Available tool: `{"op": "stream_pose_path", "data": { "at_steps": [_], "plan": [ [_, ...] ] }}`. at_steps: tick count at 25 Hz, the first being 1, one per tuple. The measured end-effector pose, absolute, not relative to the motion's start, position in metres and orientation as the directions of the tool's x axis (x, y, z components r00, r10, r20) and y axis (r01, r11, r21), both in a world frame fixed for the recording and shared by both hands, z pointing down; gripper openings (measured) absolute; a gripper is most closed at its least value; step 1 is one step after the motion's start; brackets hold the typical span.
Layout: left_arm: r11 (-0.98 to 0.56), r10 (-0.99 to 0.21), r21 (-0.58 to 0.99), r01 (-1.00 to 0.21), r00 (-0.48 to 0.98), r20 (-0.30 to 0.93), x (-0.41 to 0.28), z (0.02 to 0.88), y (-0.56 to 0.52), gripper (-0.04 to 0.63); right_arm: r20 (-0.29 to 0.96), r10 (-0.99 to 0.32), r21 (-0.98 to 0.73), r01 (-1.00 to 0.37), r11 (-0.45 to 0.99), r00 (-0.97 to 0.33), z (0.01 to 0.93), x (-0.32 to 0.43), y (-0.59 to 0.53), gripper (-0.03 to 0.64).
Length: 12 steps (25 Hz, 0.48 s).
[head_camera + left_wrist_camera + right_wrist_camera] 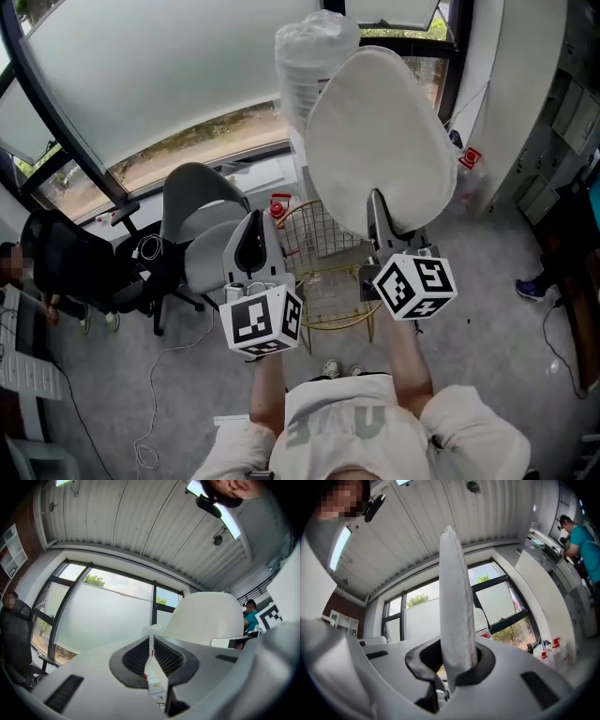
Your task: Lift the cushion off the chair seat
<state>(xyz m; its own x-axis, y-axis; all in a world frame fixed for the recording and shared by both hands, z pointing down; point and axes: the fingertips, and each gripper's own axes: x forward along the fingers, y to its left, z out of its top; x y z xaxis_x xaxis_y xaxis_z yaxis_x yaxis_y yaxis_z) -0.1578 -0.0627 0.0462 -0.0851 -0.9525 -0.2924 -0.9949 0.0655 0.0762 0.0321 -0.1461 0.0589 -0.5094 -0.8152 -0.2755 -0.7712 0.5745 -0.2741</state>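
Observation:
A white round cushion hangs upright in the air above the gold wire chair, whose mesh seat lies bare below. My right gripper is shut on the cushion's lower edge. In the right gripper view the cushion stands edge-on between the jaws of that gripper. My left gripper is raised beside it on the left, shut, holding nothing. In the left gripper view its ribbed pads meet at the tips, and the cushion shows off to the right.
A grey office chair stands left of the wire chair. Further left a person sits by a black chair. Plastic-wrapped items stand by the window. A cable trails on the floor. Another person stands at right.

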Motion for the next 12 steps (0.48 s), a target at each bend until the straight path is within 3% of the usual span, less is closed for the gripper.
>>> {"op": "stream_pose_path", "data": {
  "at_steps": [12],
  "plan": [
    [0.048,-0.963,0.099,-0.994,-0.072,-0.259,-0.147,0.053,-0.061,0.038,-0.213,-0.852,-0.103,-0.856,0.506,-0.478,0.071,0.036,-0.125,0.046]
  ]
}}
